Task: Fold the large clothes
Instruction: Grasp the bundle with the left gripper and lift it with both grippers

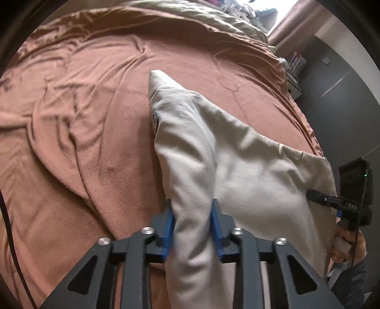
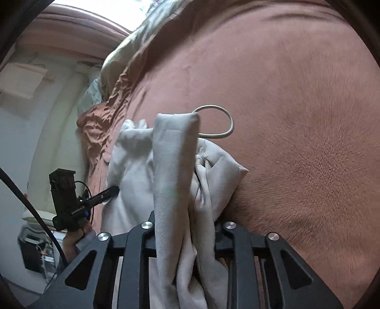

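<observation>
A light beige garment [image 1: 213, 147] hangs stretched between both grippers above a brown bed cover [image 1: 95, 118]. My left gripper [image 1: 192, 214] is shut on a bunched edge of the garment, its blue pads [image 1: 169, 225] pressing the cloth from both sides. My right gripper [image 2: 185, 221] is shut on another bunched part of the same garment [image 2: 175, 166], which drapes over the fingers and hides the pads. A drawstring loop [image 2: 220, 118] sticks out from the garment's waistband. The right gripper also shows in the left wrist view [image 1: 313, 195], and the left gripper in the right wrist view [image 2: 111, 190].
The brown bed cover [image 2: 296, 118] fills most of both views. A beige quilt [image 1: 201, 14] lies heaped at the far end of the bed. A shelf with small items [image 1: 293, 69] and a dark wall stand beside the bed. A black cable [image 2: 35, 214] hangs nearby.
</observation>
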`<state>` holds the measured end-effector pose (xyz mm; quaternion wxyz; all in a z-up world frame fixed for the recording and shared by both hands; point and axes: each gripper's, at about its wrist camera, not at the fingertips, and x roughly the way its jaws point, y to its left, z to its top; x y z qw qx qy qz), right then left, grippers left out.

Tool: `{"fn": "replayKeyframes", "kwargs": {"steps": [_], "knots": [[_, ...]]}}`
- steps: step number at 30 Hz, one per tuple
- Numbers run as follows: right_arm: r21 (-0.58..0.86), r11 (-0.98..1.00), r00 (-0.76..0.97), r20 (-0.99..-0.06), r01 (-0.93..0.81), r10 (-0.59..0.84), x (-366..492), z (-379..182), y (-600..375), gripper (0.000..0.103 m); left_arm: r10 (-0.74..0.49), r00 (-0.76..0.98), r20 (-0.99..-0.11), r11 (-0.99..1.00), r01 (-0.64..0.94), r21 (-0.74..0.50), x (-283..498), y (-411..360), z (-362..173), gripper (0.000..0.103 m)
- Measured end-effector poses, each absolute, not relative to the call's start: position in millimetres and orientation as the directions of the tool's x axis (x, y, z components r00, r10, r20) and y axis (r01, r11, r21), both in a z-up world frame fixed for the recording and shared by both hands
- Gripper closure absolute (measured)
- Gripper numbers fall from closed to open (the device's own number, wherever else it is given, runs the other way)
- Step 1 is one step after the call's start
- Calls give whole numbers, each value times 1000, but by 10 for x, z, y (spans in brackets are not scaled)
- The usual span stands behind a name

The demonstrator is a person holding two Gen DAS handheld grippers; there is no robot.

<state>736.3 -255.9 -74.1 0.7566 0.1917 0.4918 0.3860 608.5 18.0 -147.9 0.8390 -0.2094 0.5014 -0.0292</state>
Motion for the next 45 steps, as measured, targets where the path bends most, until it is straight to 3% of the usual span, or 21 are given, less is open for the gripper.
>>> {"fn": "replayKeyframes", "kwargs": {"steps": [6,21,35,45], "knots": [[620,634,296,-566,-462,769,6885,-423,-2553,85,-242,565,-789,917,-132,-376,5903,122,-1085,85],[479,610,429,-439,-632,789,5432,108,-3047,85,-263,739,-620,917,-9,-399,5054,-346,62,88],[414,685,592,-348,-599,727,4412,538,-4157,86,-372,772,-515,898,160,-409,4556,-1436,714,89],[364,783,717,-328,-504,614,3948,731,-5209,86,-489,715,-500,853,273,-444,4600,-2573,941,89]]}}
